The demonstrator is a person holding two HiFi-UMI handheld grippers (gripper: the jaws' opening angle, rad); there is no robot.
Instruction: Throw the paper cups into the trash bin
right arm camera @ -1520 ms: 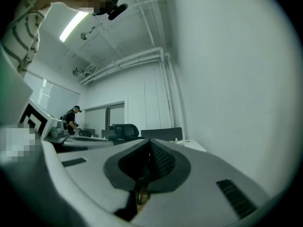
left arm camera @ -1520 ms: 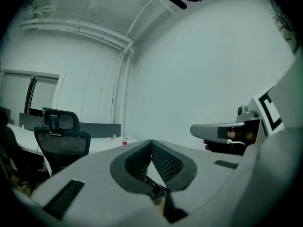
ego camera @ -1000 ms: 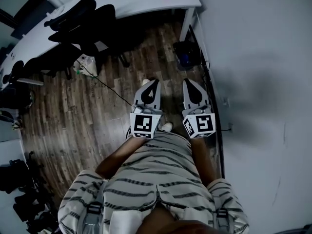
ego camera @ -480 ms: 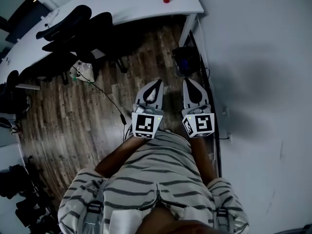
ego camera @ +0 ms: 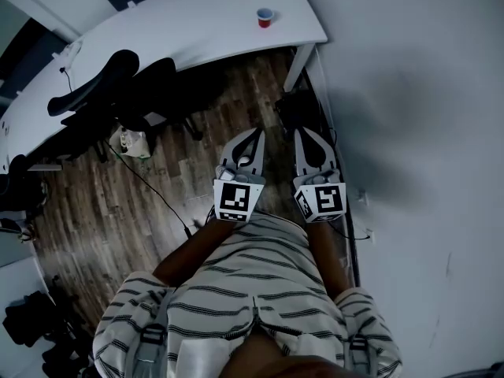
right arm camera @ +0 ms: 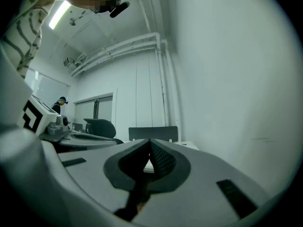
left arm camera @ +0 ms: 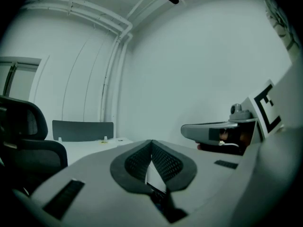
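Observation:
A red paper cup stands near the right end of the white desk, far ahead of both grippers. My left gripper and right gripper are held side by side over the wood floor, pointing toward the desk. In the left gripper view the left gripper is shut with nothing between its jaws. The right gripper also shows its jaws meeting at the tips, holding nothing. A dark bin-like object sits under the desk's right end, by the desk leg; I cannot tell what is inside it.
Black office chairs crowd the desk's left side. A bag and a black cable lie on the floor. A white wall runs along the right. A dark partition stands on the desk's far side.
The person has walked toward the desk: desk, cup and dark object under it have come closer in the head view. Both grippers stay shut and side by side.

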